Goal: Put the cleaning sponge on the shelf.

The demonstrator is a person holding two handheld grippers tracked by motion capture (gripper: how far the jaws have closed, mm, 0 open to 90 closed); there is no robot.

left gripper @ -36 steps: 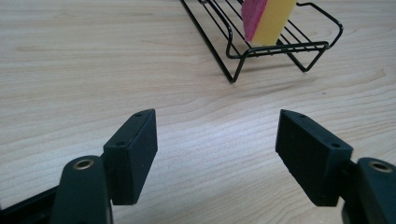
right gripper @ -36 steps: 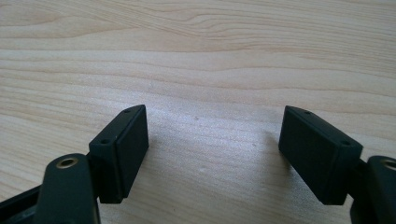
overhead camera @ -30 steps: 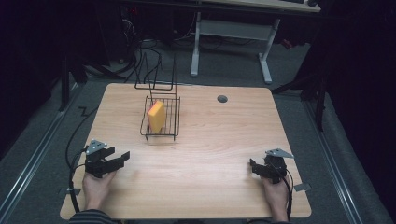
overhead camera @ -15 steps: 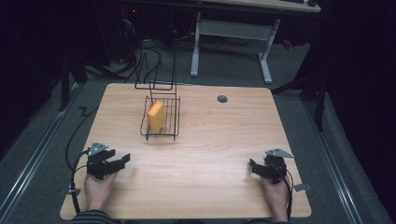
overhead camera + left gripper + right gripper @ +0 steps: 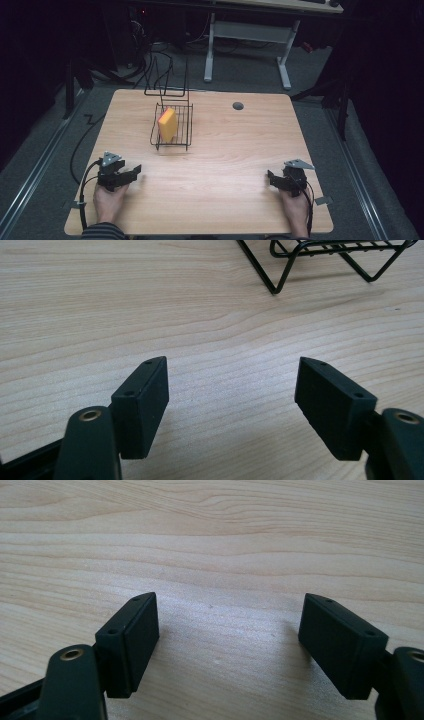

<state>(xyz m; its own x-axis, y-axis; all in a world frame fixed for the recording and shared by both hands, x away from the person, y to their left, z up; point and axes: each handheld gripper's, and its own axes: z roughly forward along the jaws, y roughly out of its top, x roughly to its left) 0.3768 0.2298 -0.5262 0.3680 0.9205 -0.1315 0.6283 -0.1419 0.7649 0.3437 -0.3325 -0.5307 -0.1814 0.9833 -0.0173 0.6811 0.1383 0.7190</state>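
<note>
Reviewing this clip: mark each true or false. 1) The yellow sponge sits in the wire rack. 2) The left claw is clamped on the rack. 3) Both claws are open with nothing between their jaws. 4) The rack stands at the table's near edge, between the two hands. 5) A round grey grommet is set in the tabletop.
1) True: the yellow sponge stands on edge in the wire rack.
2) False: the left claw is apart from it, over bare table.
3) True, the right claw too.
4) False: it stands toward the far side.
5) True: grommet.
</note>
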